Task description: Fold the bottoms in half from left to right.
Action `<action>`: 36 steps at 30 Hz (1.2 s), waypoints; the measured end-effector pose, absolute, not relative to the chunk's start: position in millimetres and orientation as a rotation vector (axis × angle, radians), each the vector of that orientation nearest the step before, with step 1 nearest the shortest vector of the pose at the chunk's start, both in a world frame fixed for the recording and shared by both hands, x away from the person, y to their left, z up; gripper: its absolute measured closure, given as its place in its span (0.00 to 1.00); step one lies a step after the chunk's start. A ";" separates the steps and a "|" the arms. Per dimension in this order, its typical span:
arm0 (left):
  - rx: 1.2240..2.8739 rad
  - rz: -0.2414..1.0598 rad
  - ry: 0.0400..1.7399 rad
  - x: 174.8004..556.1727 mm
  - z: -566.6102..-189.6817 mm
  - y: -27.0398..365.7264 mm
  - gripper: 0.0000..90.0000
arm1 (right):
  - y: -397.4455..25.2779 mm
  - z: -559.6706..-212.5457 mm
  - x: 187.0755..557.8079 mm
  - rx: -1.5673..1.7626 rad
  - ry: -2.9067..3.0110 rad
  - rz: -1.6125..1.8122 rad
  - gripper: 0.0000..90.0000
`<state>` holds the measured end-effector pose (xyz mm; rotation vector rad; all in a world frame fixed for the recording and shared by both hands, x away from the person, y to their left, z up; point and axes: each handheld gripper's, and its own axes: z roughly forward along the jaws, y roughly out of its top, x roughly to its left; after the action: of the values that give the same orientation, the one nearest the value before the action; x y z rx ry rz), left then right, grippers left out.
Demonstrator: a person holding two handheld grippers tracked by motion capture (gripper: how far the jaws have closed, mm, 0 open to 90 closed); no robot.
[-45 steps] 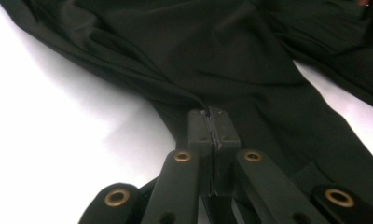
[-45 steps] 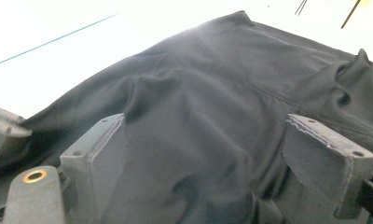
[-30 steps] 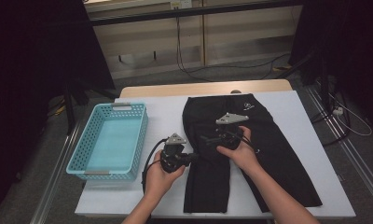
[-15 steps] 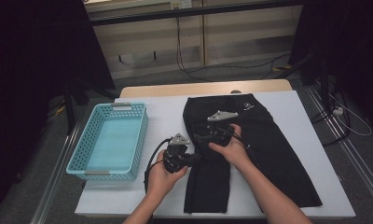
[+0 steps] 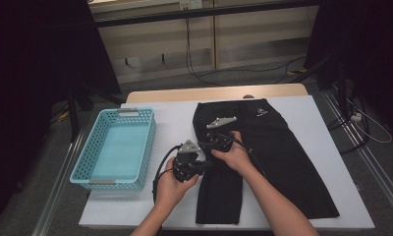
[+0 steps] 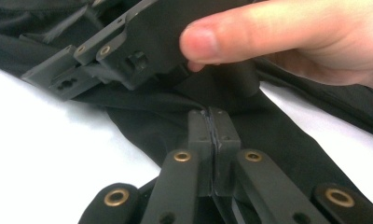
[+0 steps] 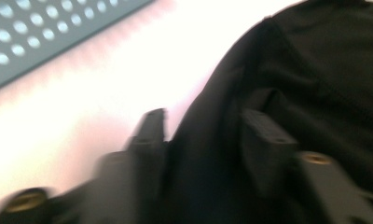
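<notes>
A pair of black trousers (image 5: pixel 283 157) lies flat on the white table (image 5: pixel 175 123), waistband toward the far edge. My left gripper (image 5: pixel 197 164) sits at the trousers' left edge; in the left gripper view its jaws (image 6: pixel 213 122) are pressed together on a fold of the black cloth (image 6: pixel 287 149). My right gripper (image 5: pixel 215 140) is just beyond it, also at that left edge. In the blurred right gripper view the right gripper (image 7: pixel 205 135) stands open, with the black cloth (image 7: pixel 324 70) bulging between its jaws. The left gripper view shows the right gripper's body (image 6: pixel 128 46) and a thumb (image 6: pixel 268 28) close ahead.
A light blue perforated basket (image 5: pixel 117 147) stands on the table's left part, close to the left hand. The basket wall (image 7: pixel 44 37) is near in the right gripper view. Dark stands and cables surround the table, on the floor.
My right gripper has moved left across the trousers to their left edge, close to the left gripper. The left gripper has shifted slightly forward.
</notes>
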<state>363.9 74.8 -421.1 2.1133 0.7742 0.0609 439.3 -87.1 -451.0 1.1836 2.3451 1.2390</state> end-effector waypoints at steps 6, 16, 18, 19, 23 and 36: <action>2.116 0.058 0.762 364.6 -423.1 72.1 0.99 | -108.4 -440.0 438.4 1.187 2.329 1.227 0.99; 2.105 0.029 0.728 364.2 -424.2 61.0 1.00 | -166.2 -424.3 401.3 1.210 2.255 1.129 0.99; 2.114 0.018 0.723 363.7 -426.3 57.3 0.99 | -172.7 -430.3 395.5 1.199 2.283 1.079 0.99; 2.114 0.018 0.723 363.7 -426.3 57.3 0.99 | -174.9 -434.3 393.7 1.201 2.297 1.061 0.99; 2.131 0.002 0.726 364.5 -429.0 56.1 0.99 | -171.1 -444.9 393.8 1.162 2.331 1.029 0.82; 2.112 -0.004 0.743 367.5 -429.5 61.6 0.99 | -127.7 -434.0 439.1 1.098 2.265 1.109 0.56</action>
<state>367.5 61.6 -429.5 2.1123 0.7425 -0.0043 439.1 -127.7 -434.0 1.0978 2.2653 1.1092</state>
